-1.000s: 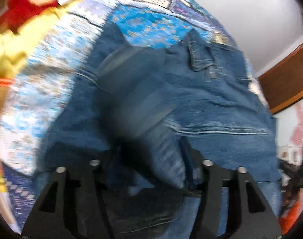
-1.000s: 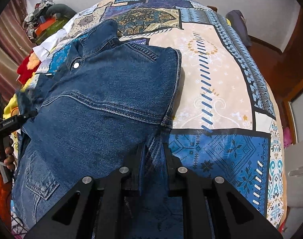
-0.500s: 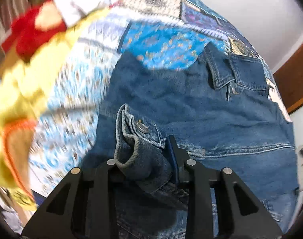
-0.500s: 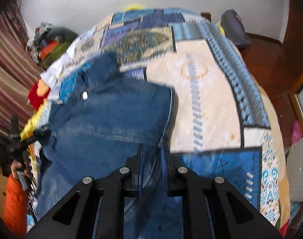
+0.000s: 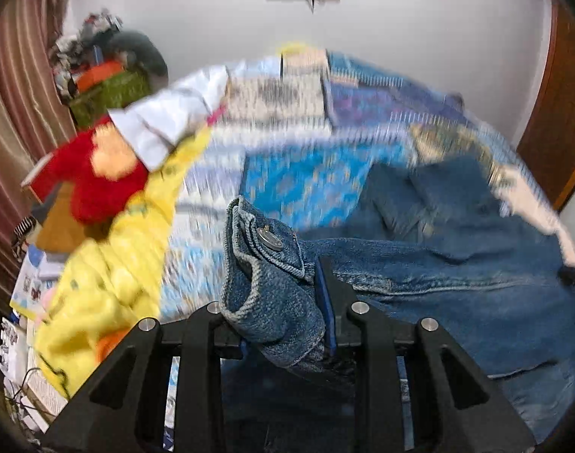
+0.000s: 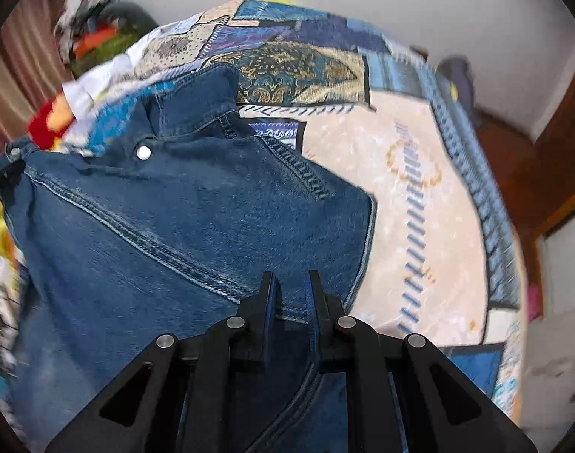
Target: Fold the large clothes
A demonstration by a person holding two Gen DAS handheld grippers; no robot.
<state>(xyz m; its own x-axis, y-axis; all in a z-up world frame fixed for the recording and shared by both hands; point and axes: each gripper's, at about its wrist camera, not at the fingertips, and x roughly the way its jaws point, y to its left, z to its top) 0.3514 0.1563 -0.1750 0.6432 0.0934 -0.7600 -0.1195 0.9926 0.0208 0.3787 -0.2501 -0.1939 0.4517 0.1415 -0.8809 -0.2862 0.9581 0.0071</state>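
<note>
Both pairs of fingers are clamped on denim. Left gripper (image 5: 276, 302): a bunched sleeve cuff (image 5: 264, 264), its metal snap facing the camera, is wedged between the jaws and stands up above the fingertips; the grip is firm on a thick wad of cloth. Right gripper (image 6: 291, 302): jaws nearly together, pinching a thin layer of the denim jacket (image 6: 181, 219) at or near its right side edge. The exact seam held is hidden between the pads and cannot be confirmed.

Position of the garment: the jacket lies spread on the patterned bedspread (image 6: 419, 196), extending ahead of and away from both sets of fingers. In the right view the collar (image 6: 196, 102) is at the far end, beyond the fingertips and to their left, so the body's long axis runs from the right fingers up toward the collar. In the left view the jacket body lies ahead and to the right of the fingers; this view is motion-blurred, so detail there is uncertain.

Assessment: the sleeve is lifted clear on the left side and the fold target, the jacket's back panel, lies to the right of the left fingers. The left hand is the nearer to that sleeve and is judged to carry it inward across the body, while the right hand holds the opposite edge.

Adjacent items: yellow cloth (image 5: 110, 264) and a red plush toy (image 5: 94, 181) lie left of the left fingers, apart from the jacket.
</note>
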